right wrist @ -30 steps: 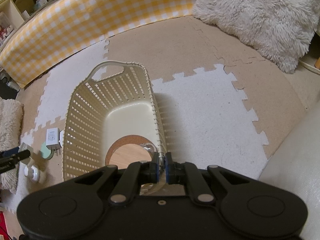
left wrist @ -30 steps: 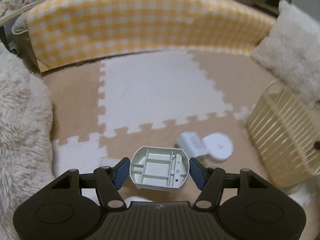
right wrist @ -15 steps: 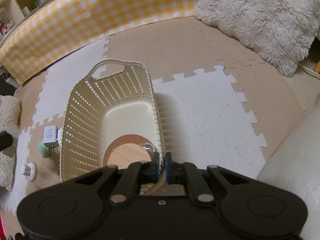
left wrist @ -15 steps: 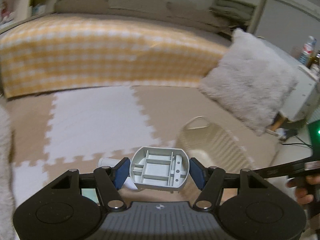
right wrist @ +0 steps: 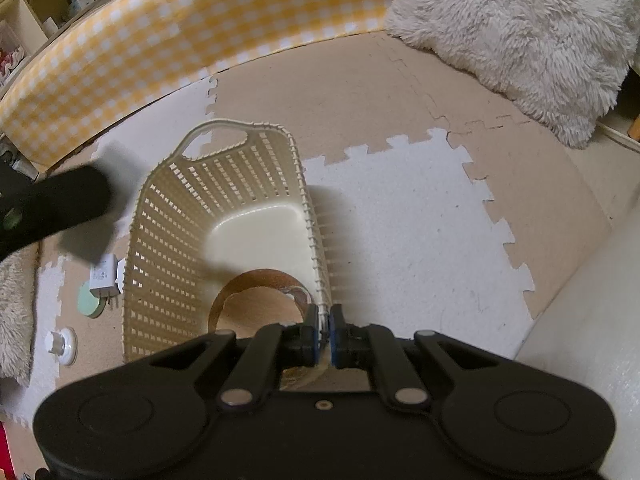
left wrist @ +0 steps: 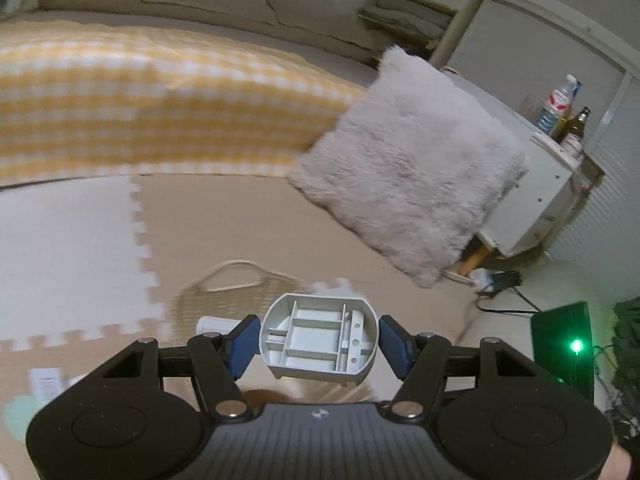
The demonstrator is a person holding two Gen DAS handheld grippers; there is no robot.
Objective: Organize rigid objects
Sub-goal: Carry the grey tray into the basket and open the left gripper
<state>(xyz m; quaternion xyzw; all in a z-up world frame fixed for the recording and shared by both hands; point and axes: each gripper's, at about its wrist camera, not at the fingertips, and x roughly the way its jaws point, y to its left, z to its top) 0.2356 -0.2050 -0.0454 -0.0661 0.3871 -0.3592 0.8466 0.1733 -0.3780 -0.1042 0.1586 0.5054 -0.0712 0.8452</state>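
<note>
The floor (right wrist: 400, 92) is covered by interlocking foam mats in tan and white (right wrist: 400, 216), joined along toothed edges. A cream basket (right wrist: 160, 264) is set on the mats, mostly on tan, with its right side at the white tile. Left of the basket, a white charger (right wrist: 103, 274) and a mint disc (right wrist: 89, 299) are seen just beside each other on tan mat, and a white round item (right wrist: 63, 345) is found nearer the camera. A fluffy cushion (right wrist: 516, 28) is laid on the mat at the far right. A yellow checked bed edge (right wrist: 168, 40) borders the mats at the back.
</note>
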